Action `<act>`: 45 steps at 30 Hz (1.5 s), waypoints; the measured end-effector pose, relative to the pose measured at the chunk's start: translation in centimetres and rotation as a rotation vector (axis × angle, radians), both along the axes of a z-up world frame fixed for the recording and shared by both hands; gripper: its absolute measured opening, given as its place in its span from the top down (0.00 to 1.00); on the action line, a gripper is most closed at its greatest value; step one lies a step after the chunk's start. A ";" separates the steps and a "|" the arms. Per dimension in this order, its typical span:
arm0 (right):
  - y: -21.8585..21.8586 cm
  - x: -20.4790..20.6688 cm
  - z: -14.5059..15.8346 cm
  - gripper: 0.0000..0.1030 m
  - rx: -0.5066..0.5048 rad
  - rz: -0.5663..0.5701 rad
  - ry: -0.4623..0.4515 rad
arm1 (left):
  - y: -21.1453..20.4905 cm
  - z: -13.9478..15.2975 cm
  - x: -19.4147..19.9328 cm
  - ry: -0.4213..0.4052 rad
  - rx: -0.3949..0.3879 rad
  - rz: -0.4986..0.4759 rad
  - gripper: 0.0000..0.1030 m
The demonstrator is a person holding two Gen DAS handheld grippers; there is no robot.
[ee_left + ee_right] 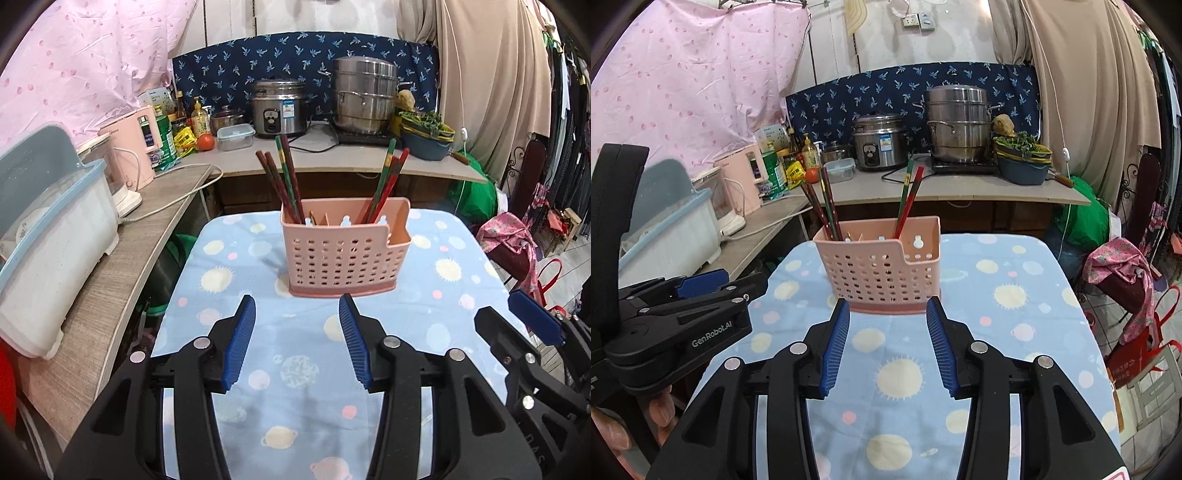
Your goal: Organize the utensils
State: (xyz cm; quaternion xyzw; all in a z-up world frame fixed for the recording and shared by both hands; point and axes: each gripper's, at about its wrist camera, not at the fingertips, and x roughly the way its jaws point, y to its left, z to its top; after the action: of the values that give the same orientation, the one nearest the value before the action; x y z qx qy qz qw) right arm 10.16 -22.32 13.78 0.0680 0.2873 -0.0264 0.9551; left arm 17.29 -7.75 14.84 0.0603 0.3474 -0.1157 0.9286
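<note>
Left tool (297,341), blue ribbed fingers spread apart and gripping nothing, held above the near part of the counter (436,310), which is draped in a light blue cloth printed with suns and planets. Right tool (888,341), likewise parted and unloaded, its fingertips lying just short of the base of the pink utensil basket (882,271); in the left wrist view it shows at the right edge, beside the left tool. The basket, a perforated plastic caddy with a stepped front wall, stands upright toward the far end of the cloth, ahead of both tools. Inside, dividers split it into compartments: a cluster of dark red and green chopsticks (282,177) leans to the left out of the left end, and a second cluster of chopsticks (388,181) leans to the right from further along; whether that second group sits in the middle or the right compartment is not clear at this angle. Behind the counter, a long kitchen bench (332,162) carries a rice cooker (279,109), a stacked steel steamer pot (364,96), a lidded clear food box (235,136) and a tomato (205,142). At the left, a large white bin with a blue lid (55,236).
</note>
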 end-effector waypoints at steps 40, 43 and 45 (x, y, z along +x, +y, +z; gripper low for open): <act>-0.3 0.5 -5.2 0.17 0.019 -0.062 0.145 | 1.6 -5.4 -1.0 0.020 0.082 0.112 0.11; -0.5 0.9 -5.3 0.14 0.023 -0.068 0.152 | 1.5 -5.6 -0.7 0.029 0.080 0.106 0.10; -0.7 1.1 -5.4 0.07 0.024 -0.069 0.154 | 1.3 -5.7 -0.4 0.034 0.080 0.102 0.09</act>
State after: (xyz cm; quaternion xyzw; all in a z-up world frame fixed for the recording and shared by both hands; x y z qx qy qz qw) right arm 11.25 -22.97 8.43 0.0870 0.3575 -0.0609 0.9278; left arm 16.91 -6.42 9.13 0.0777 0.3699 -0.0551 0.9242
